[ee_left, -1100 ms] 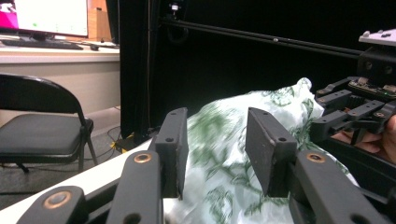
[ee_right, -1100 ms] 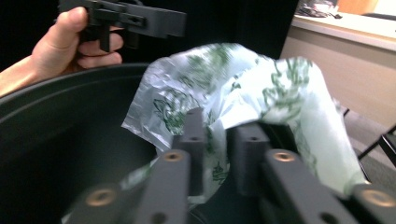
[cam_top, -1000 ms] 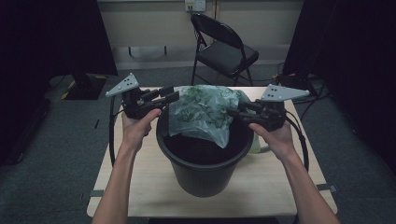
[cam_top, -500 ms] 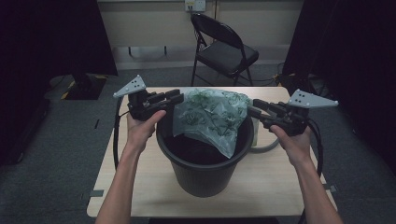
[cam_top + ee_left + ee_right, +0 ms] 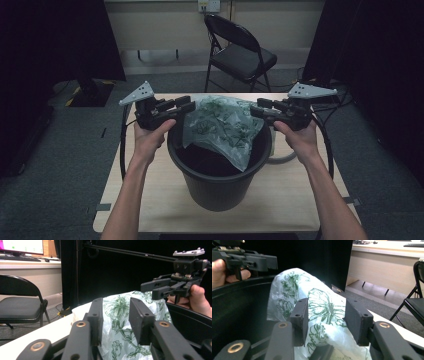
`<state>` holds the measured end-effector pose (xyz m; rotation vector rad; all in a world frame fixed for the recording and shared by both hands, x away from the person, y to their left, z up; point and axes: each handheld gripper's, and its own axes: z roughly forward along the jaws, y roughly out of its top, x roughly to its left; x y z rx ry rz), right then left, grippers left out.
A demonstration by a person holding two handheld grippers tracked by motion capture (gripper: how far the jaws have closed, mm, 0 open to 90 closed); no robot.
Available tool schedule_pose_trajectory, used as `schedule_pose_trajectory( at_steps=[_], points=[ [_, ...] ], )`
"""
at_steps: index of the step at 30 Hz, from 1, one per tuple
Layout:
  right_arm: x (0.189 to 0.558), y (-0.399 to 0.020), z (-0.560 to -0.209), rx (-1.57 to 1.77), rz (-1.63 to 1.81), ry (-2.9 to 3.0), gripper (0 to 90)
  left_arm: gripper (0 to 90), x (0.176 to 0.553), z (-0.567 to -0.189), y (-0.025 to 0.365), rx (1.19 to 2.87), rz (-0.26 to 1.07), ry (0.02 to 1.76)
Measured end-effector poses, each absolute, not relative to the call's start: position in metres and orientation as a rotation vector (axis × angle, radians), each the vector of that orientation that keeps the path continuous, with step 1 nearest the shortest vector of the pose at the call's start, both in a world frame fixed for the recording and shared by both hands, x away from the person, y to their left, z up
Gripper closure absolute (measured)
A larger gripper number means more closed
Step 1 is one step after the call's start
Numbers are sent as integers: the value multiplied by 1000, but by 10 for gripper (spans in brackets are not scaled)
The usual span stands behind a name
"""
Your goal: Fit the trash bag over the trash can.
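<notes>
Both claws stand apart: left claw [image 5: 183, 106] and right claw [image 5: 257, 109], whose jaws have just been opening, flank the green-printed plastic bag [image 5: 222, 125] draped over the black bucket's [image 5: 220, 185] far rim at frame centre. Lining looks begun, unfinished.

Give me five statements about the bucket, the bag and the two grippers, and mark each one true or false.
1. The black bucket stands on the wooden table. True.
2. The plastic bag carries a red print. False: the print is green.
3. The bag lies fully inside the bucket. False: it drapes over the far rim.
4. A folding chair stands beyond the table. True.
5. The left gripper and right gripper are at the near rim. False: they flank the bag at the far rim.
</notes>
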<state>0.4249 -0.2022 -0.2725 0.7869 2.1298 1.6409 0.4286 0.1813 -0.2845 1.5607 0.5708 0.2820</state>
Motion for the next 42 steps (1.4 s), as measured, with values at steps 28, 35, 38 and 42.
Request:
schedule_pose_trajectory(
  at_steps=[28, 35, 38, 42],
  points=[
    [409, -196, -251, 651, 1770, 2098, 657, 576, 424, -281, 179, 1562, 285, 561],
    [444, -196, -266, 774, 1702, 2188, 465, 578, 428, -282, 178, 1572, 272, 561],
    [451, -194, -271, 793, 1711, 2217, 456, 548, 429, -281, 177, 1579, 276, 570],
    [455, -190, -269, 804, 1622, 2273, 555, 527, 430, -278, 176, 1584, 283, 567]
  ],
)
